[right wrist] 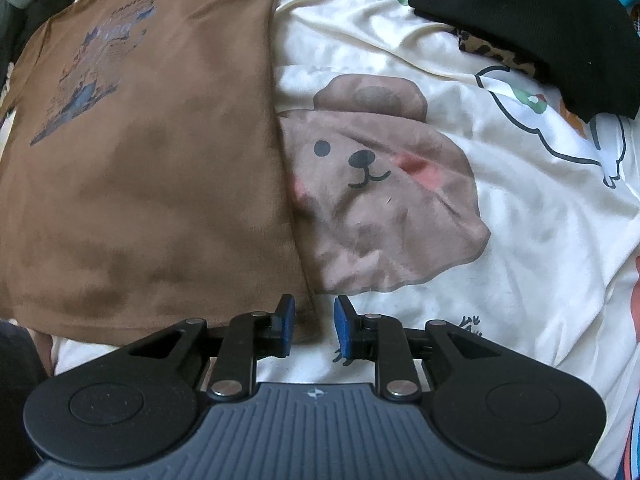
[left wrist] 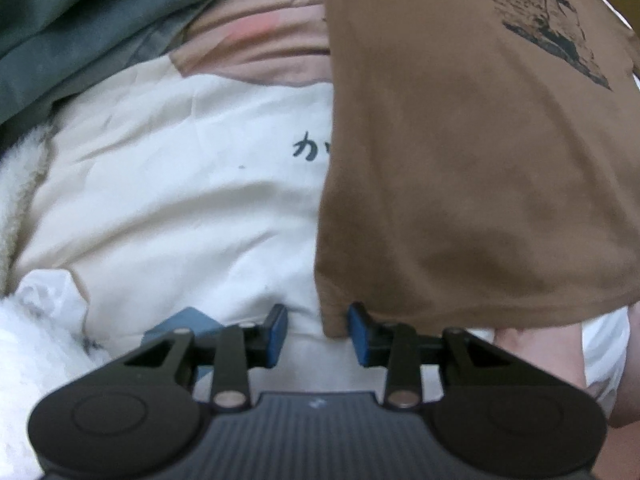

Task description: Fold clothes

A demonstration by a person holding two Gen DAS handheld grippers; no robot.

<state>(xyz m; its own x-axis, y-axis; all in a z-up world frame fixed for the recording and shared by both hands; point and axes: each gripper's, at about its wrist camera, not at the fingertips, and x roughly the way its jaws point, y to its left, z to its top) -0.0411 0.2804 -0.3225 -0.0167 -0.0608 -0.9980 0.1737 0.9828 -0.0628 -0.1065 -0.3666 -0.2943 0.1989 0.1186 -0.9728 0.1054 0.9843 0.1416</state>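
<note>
Jaws on both our grippers stand parted and hold nothing: the left gripper (left wrist: 318, 334) has its right pad just at the near left corner of the brown shirt (left wrist: 472, 168), and the right gripper (right wrist: 315, 330) sits at the shirt's near right corner, its left pad over the hem and its right pad over the bedsheet (right wrist: 500, 208). We judge that this pairing is deliberate, since a corner in each tool would let us lift the hem evenly. The shirt lies flat on the bed, print side up, its graphic (right wrist: 92, 76) toward 11 o'clock in the right view and toward 1 o'clock in the left. Its side edges run straight with no sleeve showing past them, so it may already be narrowed by side folds, or the sleeves may simply be out of sight; we cannot tell which. The scene fits equally a shirt laid out to be folded and one just released between folds. Other garments stay clear of the working patch: a grey-green heap (left wrist: 80, 24) at 10 o'clock in the left view, a black piece (right wrist: 532, 28) at 1 o'clock in the right, which leaves room to turn cloth over without snagging. The sheet's bear print (right wrist: 376, 184) lies partly under the shirt's right edge. Soft, wrinkled bedding may drag under the cloth.
</note>
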